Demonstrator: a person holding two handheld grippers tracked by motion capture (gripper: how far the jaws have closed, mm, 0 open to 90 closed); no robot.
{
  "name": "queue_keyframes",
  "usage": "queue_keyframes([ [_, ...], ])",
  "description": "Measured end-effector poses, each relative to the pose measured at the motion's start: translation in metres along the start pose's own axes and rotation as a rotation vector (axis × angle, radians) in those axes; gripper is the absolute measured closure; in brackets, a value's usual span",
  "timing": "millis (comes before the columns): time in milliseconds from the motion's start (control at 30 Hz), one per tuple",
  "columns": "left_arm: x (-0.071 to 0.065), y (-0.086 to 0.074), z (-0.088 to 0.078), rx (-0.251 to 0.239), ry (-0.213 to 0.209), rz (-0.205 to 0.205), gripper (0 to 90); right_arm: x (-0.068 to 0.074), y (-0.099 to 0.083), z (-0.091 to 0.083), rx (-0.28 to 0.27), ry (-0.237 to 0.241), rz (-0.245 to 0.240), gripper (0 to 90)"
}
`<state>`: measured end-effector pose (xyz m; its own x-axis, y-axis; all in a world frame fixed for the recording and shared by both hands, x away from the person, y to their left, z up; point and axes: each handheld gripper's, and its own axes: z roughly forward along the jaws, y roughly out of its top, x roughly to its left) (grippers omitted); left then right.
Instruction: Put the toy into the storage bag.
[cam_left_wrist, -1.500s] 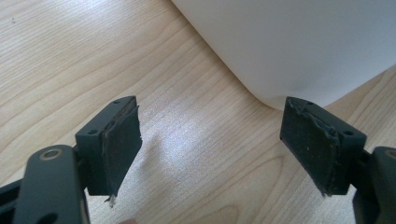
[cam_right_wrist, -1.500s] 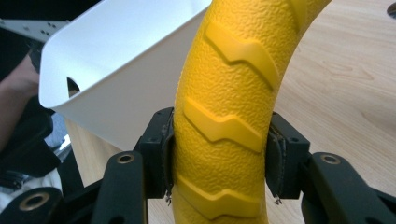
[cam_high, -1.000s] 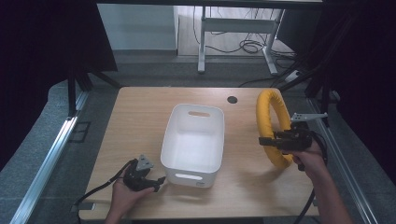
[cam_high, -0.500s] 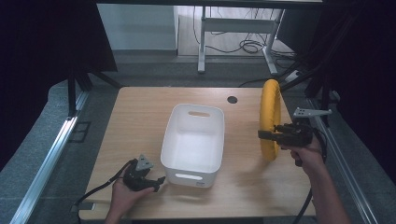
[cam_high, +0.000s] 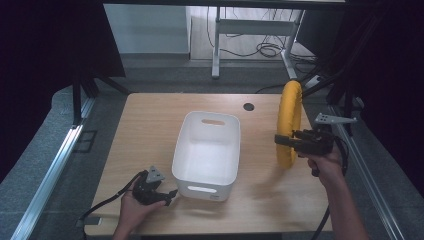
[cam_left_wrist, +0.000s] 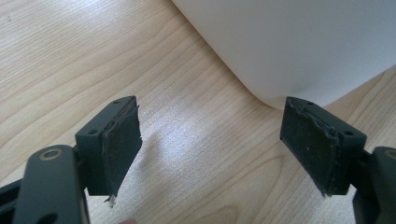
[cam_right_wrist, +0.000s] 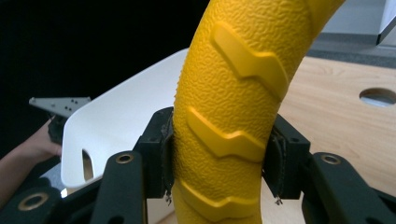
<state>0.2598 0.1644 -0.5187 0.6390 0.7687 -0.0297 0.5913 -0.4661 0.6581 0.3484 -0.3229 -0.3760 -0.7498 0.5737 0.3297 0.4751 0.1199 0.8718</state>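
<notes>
A yellow textured ring (cam_high: 290, 121) stands upright on edge, lifted above the right side of the table. My right gripper (cam_high: 281, 140) is shut on its lower part; in the right gripper view the ring (cam_right_wrist: 233, 107) sits squeezed between the two pads. A white plastic bin (cam_high: 207, 152) sits in the table's middle, with nothing visible inside it. My left gripper (cam_high: 170, 192) rests at the bin's near left corner, jaws spread wide with bare wood between them (cam_left_wrist: 210, 149), and the bin's rounded corner (cam_left_wrist: 289, 46) is just ahead.
A round cable hole (cam_high: 248, 106) lies in the table's far right part. The wooden table (cam_high: 150, 130) has bare surface left of the bin. Metal rails run along both sides, and a desk frame with cables stands beyond the far edge.
My right gripper has raised the yellow ring and turned it from lying tilted to standing upright on edge. The left gripper has stayed put by the bin.
</notes>
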Motion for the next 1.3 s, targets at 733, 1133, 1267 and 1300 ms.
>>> queue_keyframes([
  [733,0.000,0.000,0.000,-0.002,-0.003,-0.003,20.3,0.040,0.003,0.025,-0.238,-0.198,-0.027,50.3],
  [1133,-0.001,0.000,0.001,-0.001,0.000,-0.005,20.4,0.059,-0.003,0.044,-0.267,-0.289,-0.076,50.0],
  [1267,-0.001,0.000,0.001,0.000,0.000,-0.004,20.4,0.061,-0.004,0.048,-0.278,-0.288,-0.076,50.0],
  [1300,-0.001,0.000,0.001,0.000,0.000,-0.004,20.4,0.061,-0.005,0.049,-0.283,-0.286,-0.072,50.0],
])
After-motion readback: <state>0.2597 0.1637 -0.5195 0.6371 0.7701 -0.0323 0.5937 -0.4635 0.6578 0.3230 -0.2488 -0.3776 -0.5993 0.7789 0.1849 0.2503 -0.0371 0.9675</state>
